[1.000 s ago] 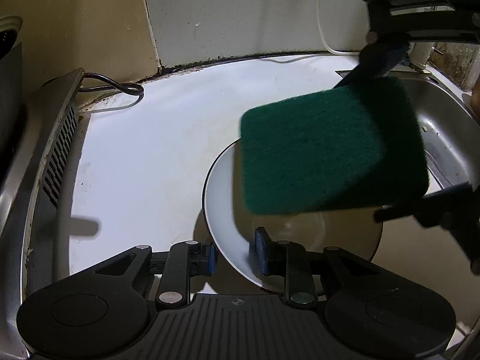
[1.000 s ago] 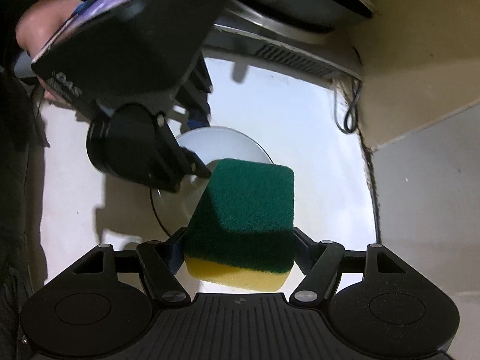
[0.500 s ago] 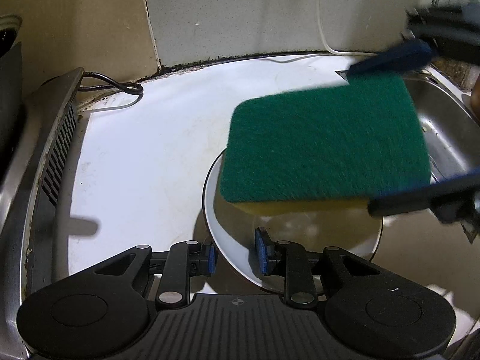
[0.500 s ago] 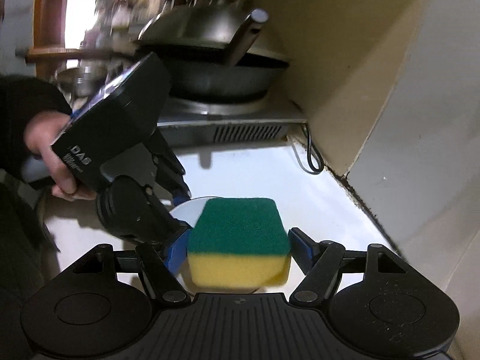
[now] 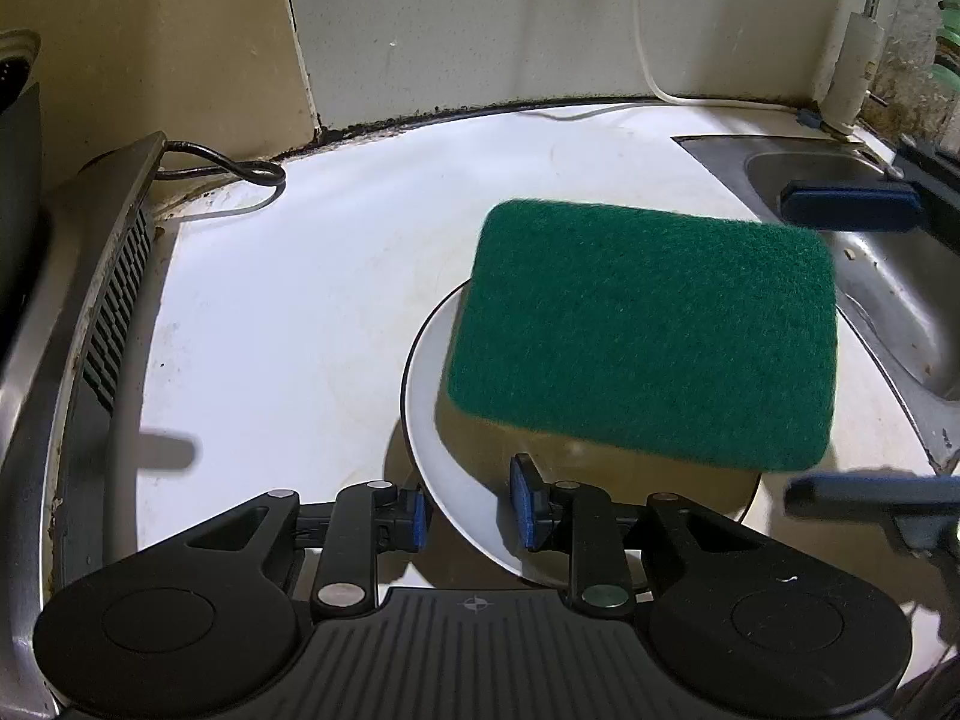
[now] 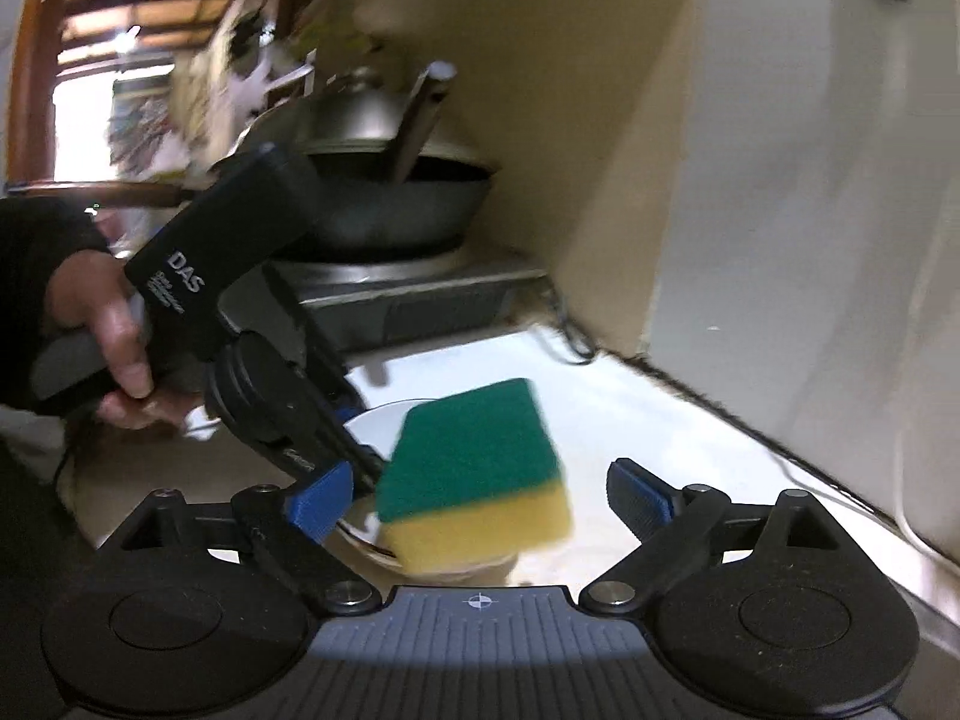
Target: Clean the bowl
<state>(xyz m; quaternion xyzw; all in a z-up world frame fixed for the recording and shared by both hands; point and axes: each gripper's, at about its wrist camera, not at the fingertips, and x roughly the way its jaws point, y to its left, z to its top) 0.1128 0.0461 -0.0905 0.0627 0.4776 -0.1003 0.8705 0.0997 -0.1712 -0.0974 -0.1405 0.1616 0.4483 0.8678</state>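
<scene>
left gripper (image 5: 468,507): pinching the near rim of the bowl (image 5: 456,420), one pad outside, one inside; a hand (image 6: 114,336) is holding it, arm cut off at the frame edge
right gripper (image 6: 480,501): jaws have just been opening, now standing wide; the sponge (image 5: 642,330) is sitting loose between them, pads clear of it on both sides
sponge: green face up, yellow layer under it, tilting over the bowl; blurred in the right wrist view, cannot tell if it is touching the bowl
bowl: white, resting on the counter (image 5: 288,312) near its front edge, beside the sink (image 5: 900,276); far half is hiding under the sponge
sink: right side of the counter, cut off by the frame
stove (image 5: 78,312): left edge of the counter, only partly showing
pan (image 6: 390,204): sitting on the stove, blurred
cable (image 5: 228,171): lying at the back left corner
</scene>
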